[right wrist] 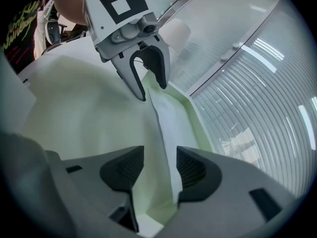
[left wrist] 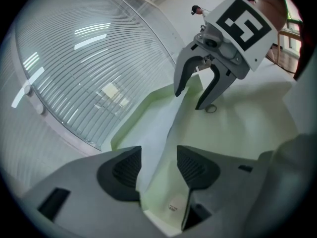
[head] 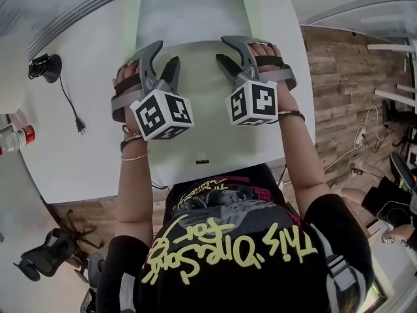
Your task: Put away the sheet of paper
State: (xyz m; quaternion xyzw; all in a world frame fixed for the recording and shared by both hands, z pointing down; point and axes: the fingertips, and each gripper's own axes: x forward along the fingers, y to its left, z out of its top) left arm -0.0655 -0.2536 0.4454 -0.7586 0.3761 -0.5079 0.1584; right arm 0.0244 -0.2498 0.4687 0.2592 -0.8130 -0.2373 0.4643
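While the left tongs [left wrist: 158, 166] and right tongs [right wrist: 154, 167] both stand spread, a raised fold of the pale green sheet of paper [head: 192, 15] runs between each pair of pads, with neither pair pressing on it. The sheet covers the middle of the white desk [head: 85, 155], from near edge toward far edge. A black cable [head: 70, 106] lies by the desk's left edge. Ribbed glass walling [left wrist: 74, 58] rises beyond the desk, and wooden floor [head: 332, 96] shows on the right.

A large sheet of paper [head: 195, 119], pale green-white, lies on my white bench [head: 71, 77], with its near edge close to the bench edge by my body. Its far part lifts into a soft raised fold. This ridge runs across the sheet, through the gaps of my left tool [left wrist: 158, 165] and right tool [right wrist: 158, 167].
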